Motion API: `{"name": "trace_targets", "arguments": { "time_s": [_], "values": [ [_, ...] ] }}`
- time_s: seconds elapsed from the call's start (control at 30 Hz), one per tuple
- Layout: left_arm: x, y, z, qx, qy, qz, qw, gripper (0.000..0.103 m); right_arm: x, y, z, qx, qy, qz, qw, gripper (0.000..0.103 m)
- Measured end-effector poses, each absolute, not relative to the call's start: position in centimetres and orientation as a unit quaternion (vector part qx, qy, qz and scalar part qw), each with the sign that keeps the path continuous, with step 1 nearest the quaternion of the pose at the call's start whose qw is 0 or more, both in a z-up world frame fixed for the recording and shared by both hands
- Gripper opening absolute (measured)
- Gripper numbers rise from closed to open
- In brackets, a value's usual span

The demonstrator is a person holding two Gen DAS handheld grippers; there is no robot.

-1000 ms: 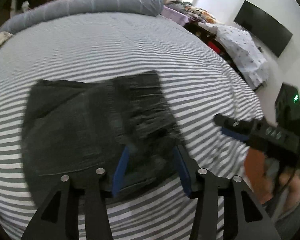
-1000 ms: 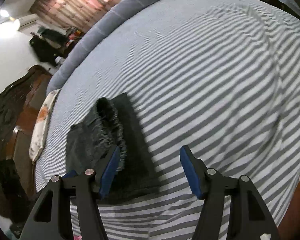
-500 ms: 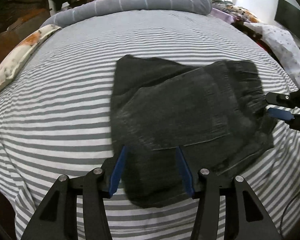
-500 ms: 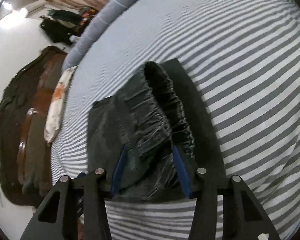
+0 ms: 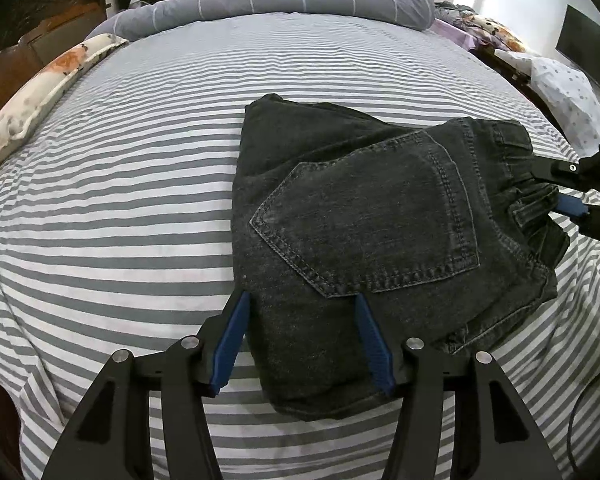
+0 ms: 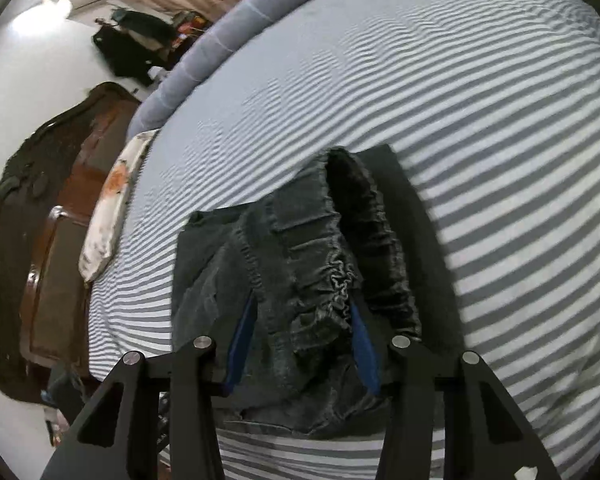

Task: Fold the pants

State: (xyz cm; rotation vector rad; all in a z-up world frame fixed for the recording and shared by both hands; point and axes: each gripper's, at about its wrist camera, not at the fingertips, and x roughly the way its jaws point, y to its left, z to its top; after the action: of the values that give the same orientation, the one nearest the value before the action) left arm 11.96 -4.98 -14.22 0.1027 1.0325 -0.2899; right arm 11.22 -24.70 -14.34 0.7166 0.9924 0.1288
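the pants point(image 5: 364, 240), dark grey denim folded into a thick packet with a back pocket facing up, lie on the striped bed sheet point(image 5: 140, 184) near its front edge. the left gripper point(image 5: 304, 336) straddles the packet's near corner, its jaws spread and just opening a little, blue pads beside the cloth without clearly pressing it. the right gripper point(image 6: 302, 340) has been closing its jaws on the gathered waistband point(image 6: 332, 280), pinching it. a flowered pillow point(image 5: 40, 92) and a grey bolster point(image 5: 276, 0) lie well beyond

Right hand-held gripper point(image 6: 302, 344) seemingly clamps the black jeans' point(image 6: 300, 264) gathered waistband.
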Motion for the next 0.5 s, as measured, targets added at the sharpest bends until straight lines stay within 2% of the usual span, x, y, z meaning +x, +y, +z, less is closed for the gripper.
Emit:
{"name": "trace_targets", "arguments": {
  "time_s": [0.1, 0.13, 0.5],
  "values": [
    [11.9, -5.1, -14.1, 0.05, 0.493, -0.136, 0.858, 0.057, 12.3, -24.6, -15.1, 0.321, 0.478, 0.046, 0.816, 0.034],
    [11.9, -5.2, -14.0, 0.052, 0.493, -0.135, 0.858, 0.057, 12.4, -24.7, -15.1, 0.315, 0.482, 0.035, 0.817, 0.014],
    [12.4, -3.2, -11.7, 0.013, 0.474, -0.127, 0.872, 0.057, 7.4, -26.5, -10.3, 0.275, 0.44, 0.011, 0.855, 0.01]
  ]
}}
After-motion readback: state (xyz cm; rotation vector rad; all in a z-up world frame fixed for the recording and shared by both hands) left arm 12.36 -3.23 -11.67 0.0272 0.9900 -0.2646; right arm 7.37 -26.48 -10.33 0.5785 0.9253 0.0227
